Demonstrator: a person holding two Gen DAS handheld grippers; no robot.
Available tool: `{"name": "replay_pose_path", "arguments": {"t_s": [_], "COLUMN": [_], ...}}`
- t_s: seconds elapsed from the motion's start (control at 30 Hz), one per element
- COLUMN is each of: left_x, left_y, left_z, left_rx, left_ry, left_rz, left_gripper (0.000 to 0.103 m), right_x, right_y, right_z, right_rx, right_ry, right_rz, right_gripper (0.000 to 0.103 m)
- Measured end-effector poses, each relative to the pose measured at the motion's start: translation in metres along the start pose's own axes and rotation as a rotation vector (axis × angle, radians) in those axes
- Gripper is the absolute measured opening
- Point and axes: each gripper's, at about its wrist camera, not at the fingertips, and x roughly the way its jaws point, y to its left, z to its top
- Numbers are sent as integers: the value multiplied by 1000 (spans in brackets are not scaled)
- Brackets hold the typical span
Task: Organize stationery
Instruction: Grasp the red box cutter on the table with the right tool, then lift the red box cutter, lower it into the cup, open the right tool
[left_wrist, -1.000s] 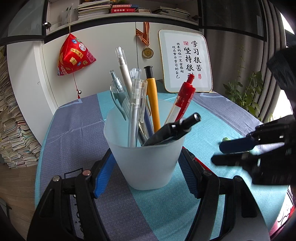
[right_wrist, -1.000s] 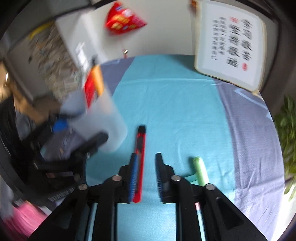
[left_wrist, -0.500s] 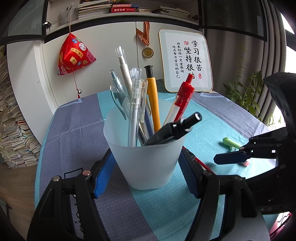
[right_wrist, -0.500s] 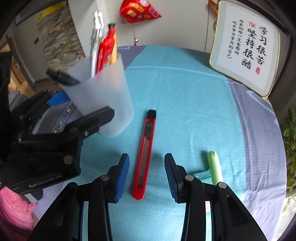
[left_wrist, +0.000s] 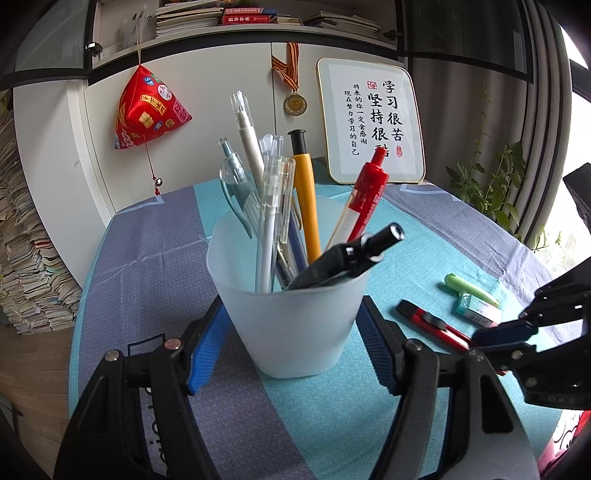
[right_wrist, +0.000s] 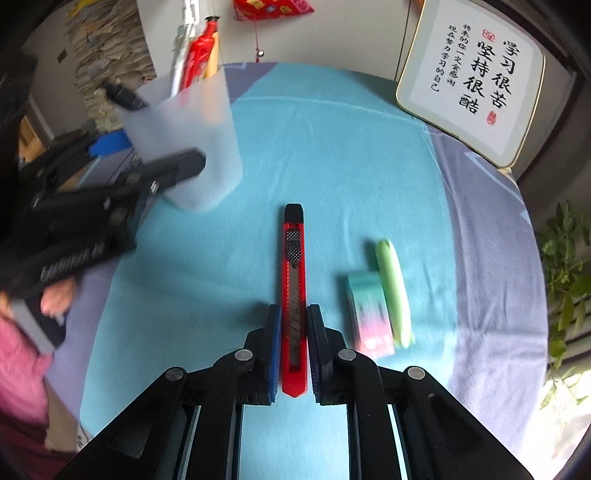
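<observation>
While the left gripper (left_wrist: 291, 328) holds the cup (left_wrist: 291, 306) upright on the cloth (right_wrist: 332, 155), its blue pads pressed to either side of the frosted wall, the right gripper (right_wrist: 293, 332) works on the knife (right_wrist: 294, 295).

The knife is the landmark. It lies flat on the teal band of the cloth, its long axis in line with the right gripper's fingers: the red butt sits down between them, and the black cap points away toward the frame (right_wrist: 469, 81) at the far edge. The jaws straddle the butt half, one pad on each long side, and they are closing; the gap is narrow and the pads appear to reach the knife's sides, though motion blur prevents a firm reading of contact.

To the knife's right, parallel and just beside each other, lie an eraser (right_wrist: 367, 310) and a green marker (right_wrist: 393, 291), both clear of the jaws. The cup stands beyond the knife's cap end and to its left, already packed with pens (left_wrist: 273, 206).

Judgement: the right gripper is the nearer, and the pinch falls across the knife's narrow width, which suits a lift. The grip sits toward the butt, so the cap end may droop when raised. Entry into the cup looks tight among the pens.
</observation>
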Motion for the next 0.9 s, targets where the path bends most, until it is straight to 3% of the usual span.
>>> {"name": "replay_pose_path", "arguments": {"t_s": [0.07,0.13,0.17,0.2,0.53,0.6,0.77,0.9], "left_x": [0,1,1,0,1,2,2,2], "left_y": [0,1,1,0,0,1,1,1], "left_z": [0,0,0,0,0,0,0,0], "left_rx": [0,-1,-1,-1,0,-1,-1,-2], "left_ry": [0,0,0,0,1,4,4,4], "left_rz": [0,-1,-1,-1,-1,-2,-2,-3], "left_gripper": [68,68,68,68,68,68,68,68], "right_x": [-3,-5,-5,-5,19,24,33,26], "right_y": [2,2,0,-1,5,5,0,-4], "right_z": [-2,1,5,7,46,50,55,57], "right_rx": [-24,-28,-19,-12,-25,-26,-22,-1], "right_ry": [5,-17,-29,-43,-49,-40,-28,-43], "right_rz": [-9,-33,-45,-53,-12,-15,5,18], "right_gripper": [14,24,36,42,41,30,14,14]}}
